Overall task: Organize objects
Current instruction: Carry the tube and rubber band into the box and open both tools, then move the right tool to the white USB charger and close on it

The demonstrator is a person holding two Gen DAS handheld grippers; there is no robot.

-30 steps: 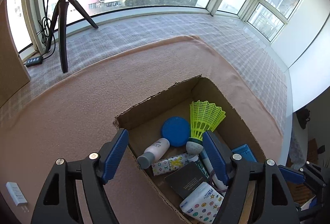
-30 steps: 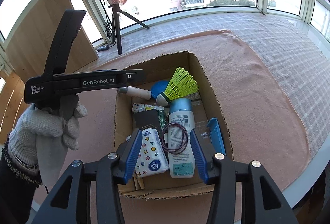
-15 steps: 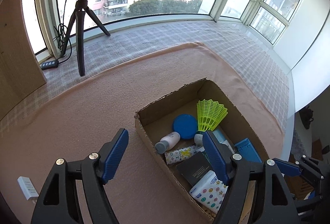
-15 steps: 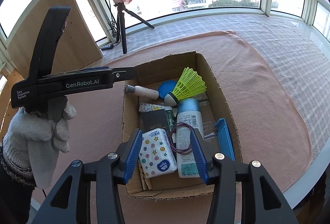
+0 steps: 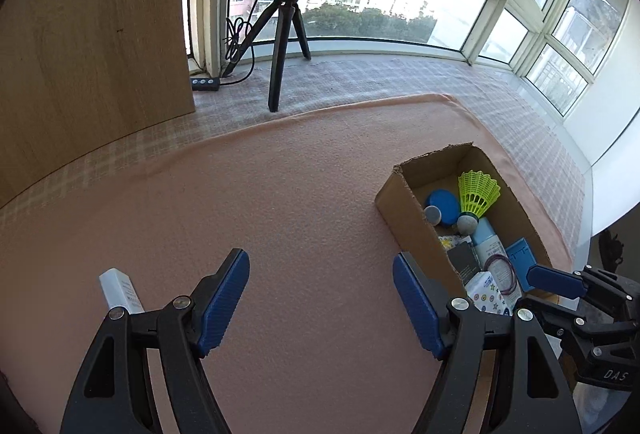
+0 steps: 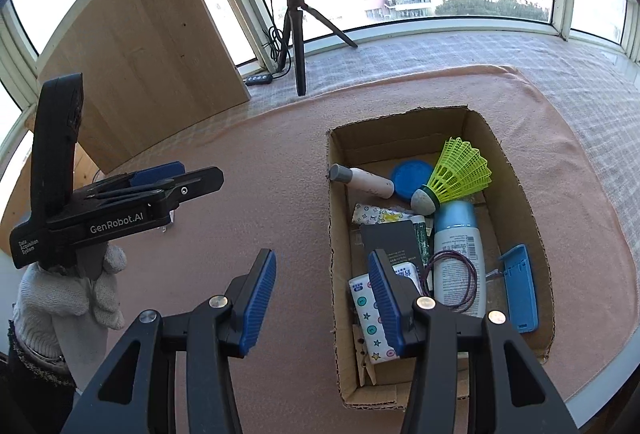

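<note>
A cardboard box (image 6: 334, 226) sits on the pink cloth and also shows in the left wrist view (image 5: 404, 210). It holds a yellow-green shuttlecock (image 6: 456, 174), a blue lid (image 6: 410, 173), a small grey-capped bottle (image 6: 362, 181), a white bottle (image 6: 458, 254) with a purple hair band, a tissue pack (image 6: 370, 322) and a blue case (image 6: 520, 288). A white charger (image 5: 120, 290) lies on the cloth by my left gripper's left finger. My left gripper (image 5: 320, 302) is open and empty, left of the box. My right gripper (image 6: 322, 304) is open and empty over the box's left wall.
A ring light on a black tripod (image 5: 282, 46) stands at the back by the window, with a cable and power strip (image 5: 206, 84). A wooden board (image 5: 88, 34) leans at the left. The checked mat ends at the window ledge (image 5: 560, 138) on the right.
My left gripper has swung left, away from the box toward the white charger. My right gripper has shifted left from over the box's contents to its left wall. Both stay open.
</note>
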